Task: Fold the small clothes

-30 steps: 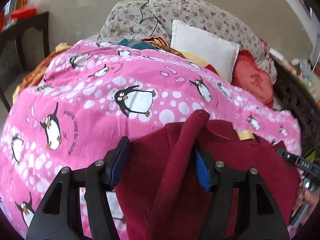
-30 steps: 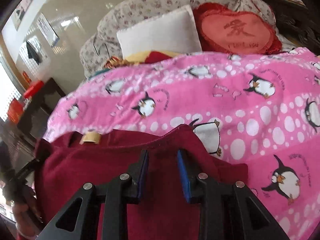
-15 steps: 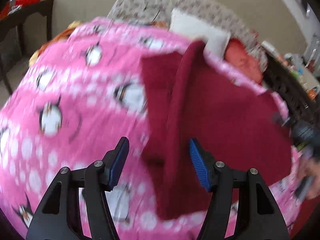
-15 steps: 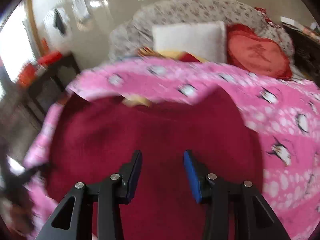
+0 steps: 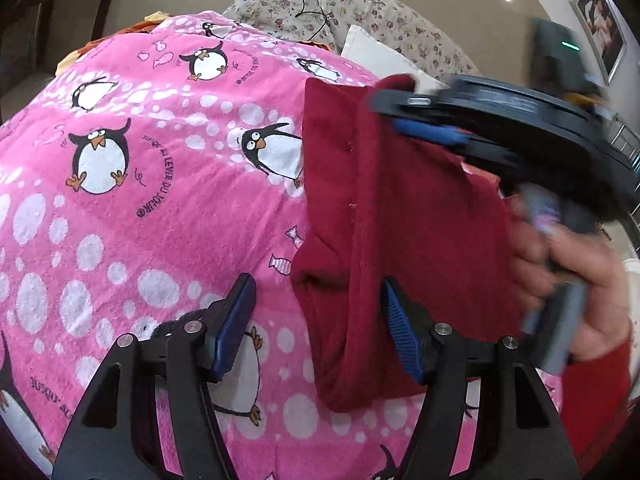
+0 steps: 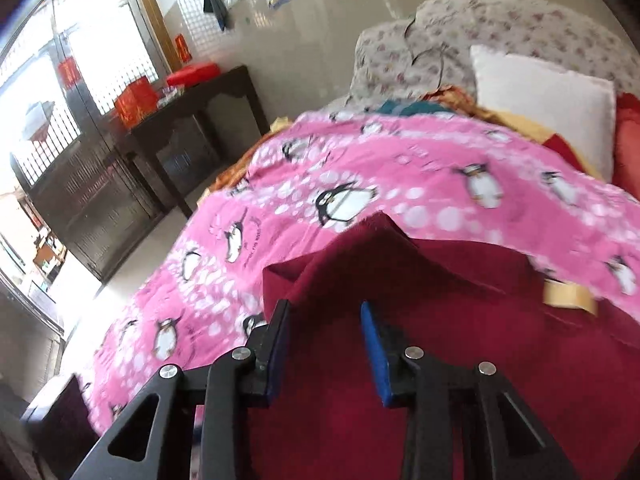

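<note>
We see a broad pink fleece blanket printed with penguins and white bubbles (image 5: 132, 200) covering the bed, and we take it as our landmark. At its far end a floral-patterned quilt or cushion pile (image 6: 500, 36) is heaped, with a plain white square pillow (image 6: 544, 92) leaning against it. Off the blanket's left edge, in the right wrist view, stands a dark wooden side table (image 6: 192, 120) carrying red boxes.

On the blanket's near right part lies the dark red knitted garment (image 5: 420, 220), partly folded, one long rolled edge running toward us and a tan label (image 6: 568, 294) showing near its neckline.

Our right gripper (image 5: 404, 120), seen blurred from the left wrist camera, reaches over the garment's far edge, with the hand (image 5: 560, 272) that holds it just beside the cloth. In its own view the blue pads (image 6: 370, 340) stand apart with red fabric between and beneath them; they are released, not pinching.

Our left gripper (image 5: 316, 328) sits over the garment's near edge, its jaws spread wide. The right blue pad (image 5: 396, 332) touches the rolled edge; the left one hangs over bare blanket.
</note>
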Action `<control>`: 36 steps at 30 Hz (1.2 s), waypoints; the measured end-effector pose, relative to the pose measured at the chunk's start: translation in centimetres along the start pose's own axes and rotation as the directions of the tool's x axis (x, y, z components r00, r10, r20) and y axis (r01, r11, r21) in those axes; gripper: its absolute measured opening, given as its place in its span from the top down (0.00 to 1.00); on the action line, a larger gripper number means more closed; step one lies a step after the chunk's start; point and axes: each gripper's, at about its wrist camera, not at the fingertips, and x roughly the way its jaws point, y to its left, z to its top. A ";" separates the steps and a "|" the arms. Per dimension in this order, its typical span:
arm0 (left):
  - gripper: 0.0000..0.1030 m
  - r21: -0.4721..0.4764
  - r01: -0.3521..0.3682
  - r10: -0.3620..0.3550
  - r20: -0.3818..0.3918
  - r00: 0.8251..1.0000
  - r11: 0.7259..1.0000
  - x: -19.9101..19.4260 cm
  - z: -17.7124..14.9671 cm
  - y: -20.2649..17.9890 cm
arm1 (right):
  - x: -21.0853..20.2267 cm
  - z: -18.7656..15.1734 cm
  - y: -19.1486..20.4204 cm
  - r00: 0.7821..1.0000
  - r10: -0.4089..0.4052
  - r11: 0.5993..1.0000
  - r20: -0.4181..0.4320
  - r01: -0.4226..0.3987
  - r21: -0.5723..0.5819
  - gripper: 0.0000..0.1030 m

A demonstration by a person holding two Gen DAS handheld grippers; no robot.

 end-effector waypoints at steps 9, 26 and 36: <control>0.37 -0.097 0.080 -0.080 -0.002 0.997 0.992 -0.5 2.0 1.3 | -1.9 -0.2 -1.2 0.999 0.033 0.997 0.034 -0.035 0.072 0.67; 0.27 -0.032 0.033 -0.034 -0.042 0.999 0.999 5.7 6.5 -1.9 | -9.4 -4.4 -8.4 0.990 -0.079 0.990 0.115 0.065 0.124 0.67; 0.73 -0.027 0.120 -0.122 -0.105 0.987 0.992 4.9 7.1 -3.1 | -8.4 -4.5 -11.7 0.994 -0.052 0.968 0.098 0.026 0.249 0.68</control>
